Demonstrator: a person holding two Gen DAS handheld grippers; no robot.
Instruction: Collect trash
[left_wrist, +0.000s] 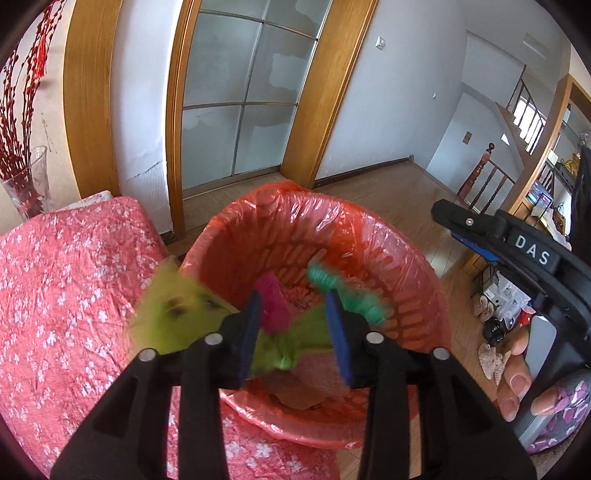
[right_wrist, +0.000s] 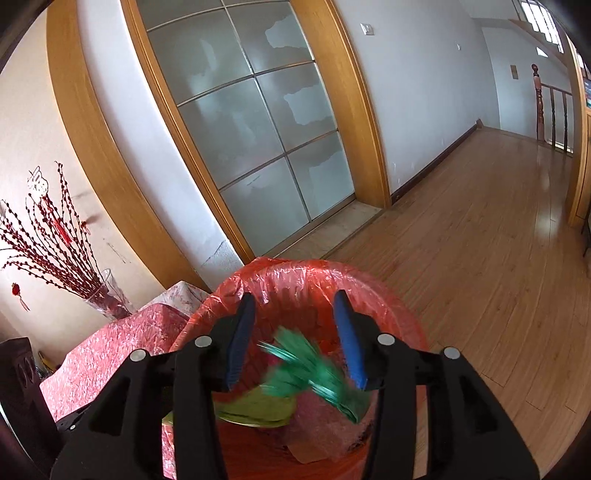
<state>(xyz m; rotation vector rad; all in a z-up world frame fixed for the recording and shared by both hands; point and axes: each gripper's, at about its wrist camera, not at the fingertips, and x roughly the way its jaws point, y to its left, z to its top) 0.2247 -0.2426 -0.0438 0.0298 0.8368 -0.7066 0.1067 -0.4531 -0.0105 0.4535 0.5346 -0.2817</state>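
A red basket (left_wrist: 369, 218) lined with a red plastic bag sits at the edge of the pink cloth. My left gripper (left_wrist: 293, 295) hangs over it, its blue pads apart. A blurred yellow-green paper (left_wrist: 173, 314) lies loose below the left pad and a magenta scrap (left_wrist: 271, 302) shows between the pads, neither pressed. A teal crinkled strip (left_wrist: 354, 299) is blurred beside the right pad. Over the same basket (right_wrist: 295, 269), my right gripper (right_wrist: 294, 295) is open. The teal strip (right_wrist: 310, 373) is loose in mid-air below its pads, above the yellow-green paper (right_wrist: 258, 410).
A pink flowered cloth (left_wrist: 55, 295) covers the table at left, with a glass vase (left_wrist: 26, 184) of red branches behind. A frosted glass door (right_wrist: 258, 129) and wooden floor (right_wrist: 461, 258) lie beyond. A hand (left_wrist: 517, 380) and floor clutter (left_wrist: 495, 317) are at right.
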